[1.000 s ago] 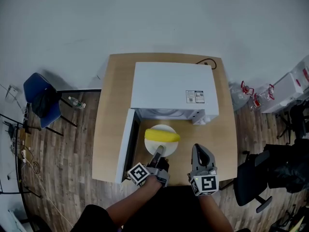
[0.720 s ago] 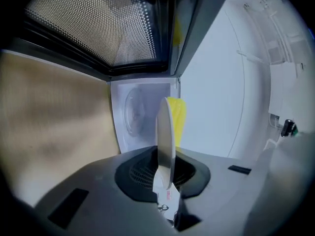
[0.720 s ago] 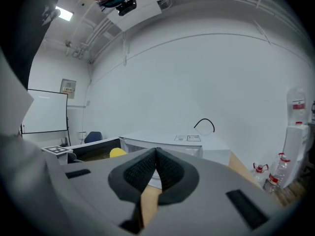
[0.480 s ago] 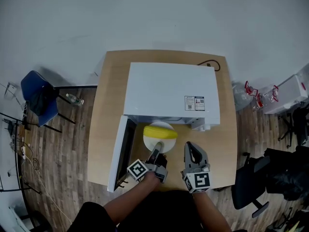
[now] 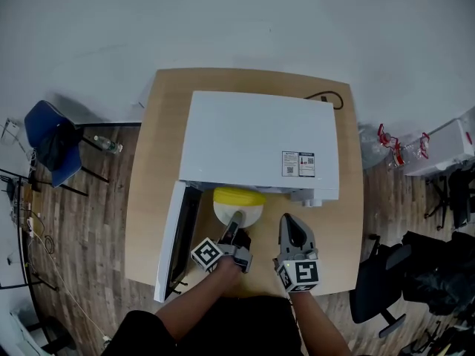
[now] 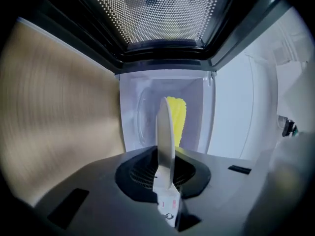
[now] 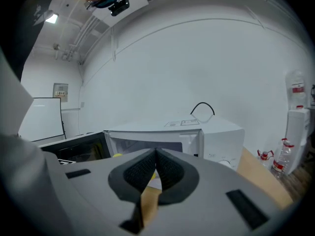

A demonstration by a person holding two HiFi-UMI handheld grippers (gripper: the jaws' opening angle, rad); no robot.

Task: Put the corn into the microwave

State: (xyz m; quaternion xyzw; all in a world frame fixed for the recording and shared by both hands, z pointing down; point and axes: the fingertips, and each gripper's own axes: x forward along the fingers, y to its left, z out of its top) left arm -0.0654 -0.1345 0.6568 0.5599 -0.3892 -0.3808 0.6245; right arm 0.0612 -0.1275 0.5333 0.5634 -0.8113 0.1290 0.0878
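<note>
A yellow corn cob (image 5: 239, 195) lies on a white plate (image 5: 237, 211) at the mouth of the white microwave (image 5: 260, 143), partly hidden under its top edge. The microwave door (image 5: 172, 243) stands open to the left. My left gripper (image 5: 237, 222) is shut on the plate's near rim. In the left gripper view the plate (image 6: 165, 141) shows edge-on between the jaws of the left gripper (image 6: 165, 180), with the corn (image 6: 177, 118) behind it and the pale cavity beyond. My right gripper (image 5: 294, 233) is shut on nothing, just right of the plate; its view has the right gripper (image 7: 156, 169) facing the microwave (image 7: 202, 134).
The microwave fills most of a wooden table (image 5: 349, 221), and a black cord (image 5: 326, 98) runs off its back right corner. A blue chair (image 5: 48, 141) stands left of the table, a black office chair (image 5: 375, 291) right of it. Bottles (image 5: 390, 148) and a white box (image 5: 445, 145) stand at far right.
Both grippers have moved forward toward the microwave and lower. The plate with the corn has gone from in front of the opening to partly inside it.
</note>
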